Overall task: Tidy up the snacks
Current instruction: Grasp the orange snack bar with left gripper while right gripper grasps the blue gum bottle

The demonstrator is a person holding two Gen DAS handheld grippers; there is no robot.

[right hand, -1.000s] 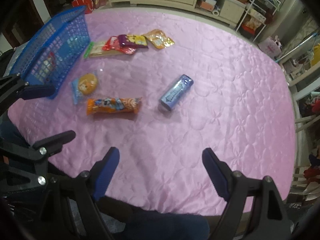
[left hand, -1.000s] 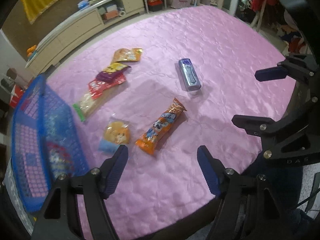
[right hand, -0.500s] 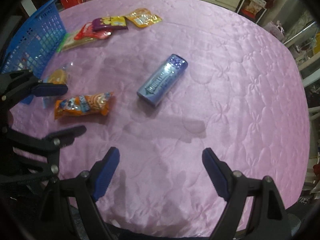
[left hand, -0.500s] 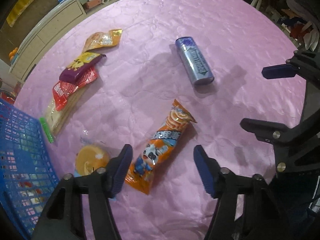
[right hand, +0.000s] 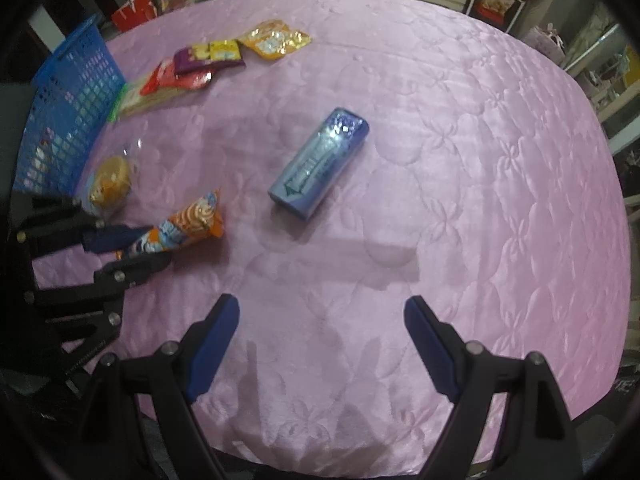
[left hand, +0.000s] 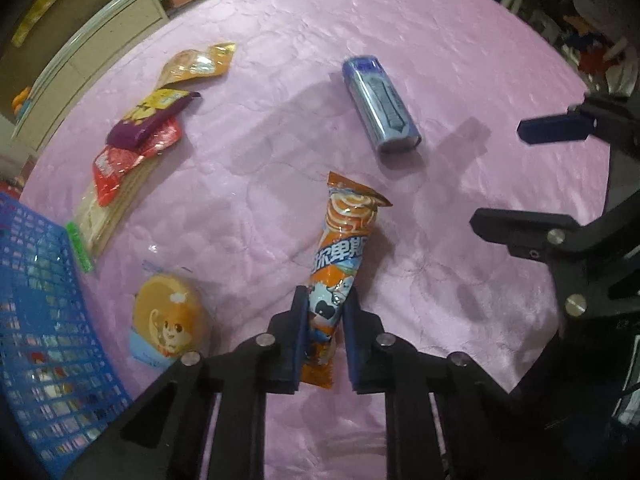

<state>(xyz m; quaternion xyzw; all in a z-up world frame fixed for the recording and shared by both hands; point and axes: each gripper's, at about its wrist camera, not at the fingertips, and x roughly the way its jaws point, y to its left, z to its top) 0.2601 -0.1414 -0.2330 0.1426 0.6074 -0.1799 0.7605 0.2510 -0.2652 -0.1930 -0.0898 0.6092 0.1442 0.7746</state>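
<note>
An orange snack pack lies lengthwise on the pink quilted cover. My left gripper points down over its near end, jaws closing, both blue pads pressing the wrapper's sides. The right wrist view shows the same grip from the side, left gripper on the orange pack. My right gripper hangs open over bare cover, short of a blue rectangular pack; nothing is between its fingers. It also shows at the left view's right edge as the right gripper.
A blue mesh basket stands at the left edge. Beside it lies a round yellow cartoon snack. Farther back sits a pile of red, purple and gold packets. The blue pack lies beyond the orange one. Cabinets line the room behind.
My left gripper came down over the orange pack and its jaws narrowed from wide apart to pressing on it. The right gripper drew nearer the blue pack and stayed open.
</note>
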